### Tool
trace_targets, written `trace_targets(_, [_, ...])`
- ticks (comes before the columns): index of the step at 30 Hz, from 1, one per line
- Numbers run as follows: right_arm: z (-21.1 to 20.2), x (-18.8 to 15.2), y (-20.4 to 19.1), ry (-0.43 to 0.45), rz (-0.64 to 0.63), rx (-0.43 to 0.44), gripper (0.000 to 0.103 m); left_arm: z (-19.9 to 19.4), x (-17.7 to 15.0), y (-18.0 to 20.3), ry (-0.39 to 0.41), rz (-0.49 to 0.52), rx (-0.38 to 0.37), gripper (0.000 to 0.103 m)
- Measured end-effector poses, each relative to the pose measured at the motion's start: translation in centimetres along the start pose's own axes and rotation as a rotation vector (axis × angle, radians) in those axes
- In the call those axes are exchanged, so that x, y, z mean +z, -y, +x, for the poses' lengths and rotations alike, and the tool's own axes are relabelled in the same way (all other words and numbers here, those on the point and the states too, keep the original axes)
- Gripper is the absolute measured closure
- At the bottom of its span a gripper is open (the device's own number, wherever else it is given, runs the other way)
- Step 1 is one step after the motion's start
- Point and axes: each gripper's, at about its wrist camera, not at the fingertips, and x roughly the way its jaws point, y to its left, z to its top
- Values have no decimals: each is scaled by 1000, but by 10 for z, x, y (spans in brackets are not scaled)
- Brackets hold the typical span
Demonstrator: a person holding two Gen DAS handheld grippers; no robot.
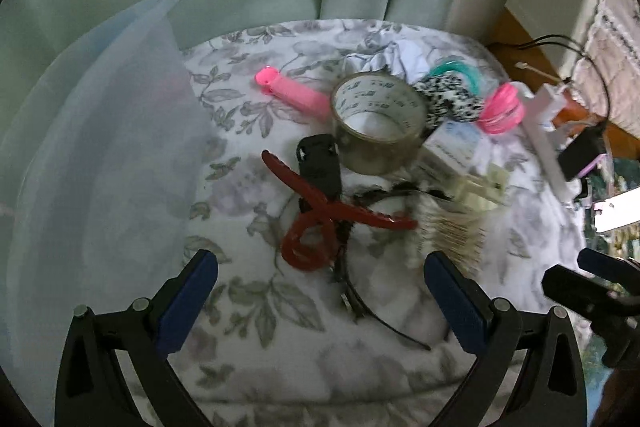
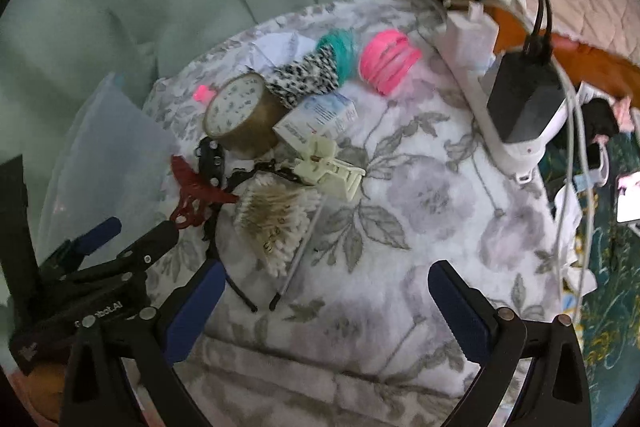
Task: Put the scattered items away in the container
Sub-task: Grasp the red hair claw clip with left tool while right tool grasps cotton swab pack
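My left gripper (image 1: 320,267) and right gripper (image 2: 326,281) hover with fingers spread, empty, above a red hair clip (image 1: 320,223), tape roll (image 1: 378,123) and translucent container (image 1: 100,147).

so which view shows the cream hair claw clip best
The right wrist view: the cream hair claw clip lies whole and unobstructed beside the small box. In the left wrist view it sits farther off, blurred.
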Motion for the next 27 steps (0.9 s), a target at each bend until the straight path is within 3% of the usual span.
trace_targets(4, [20, 9, 4, -36, 29, 2, 12, 21, 5, -2, -16, 20, -3, 6])
trace_targets(7, [36, 12, 2, -72, 40, 50, 17, 34, 7, -5, -26, 32, -14, 12])
trace_targets(12, [69, 16, 0, -134, 94, 89, 26, 54, 10, -16, -44, 14, -72, 23])
trace_targets(16, [83, 23, -2, -135, 132, 96, 29, 63, 11, -27, -58, -43, -154, 43])
trace_targets(19, [84, 26, -7, -124, 130, 114, 46, 59, 10, -26, -50, -42, -187, 60])
trace_targets(21, [84, 26, -11, -120, 131, 133, 55, 56, 9, -24, -42, -33, -193, 64])
trace_targets(27, [73, 23, -12, -90, 147, 135, 67, 41, 5, -25, -11, -33, -181, 66])
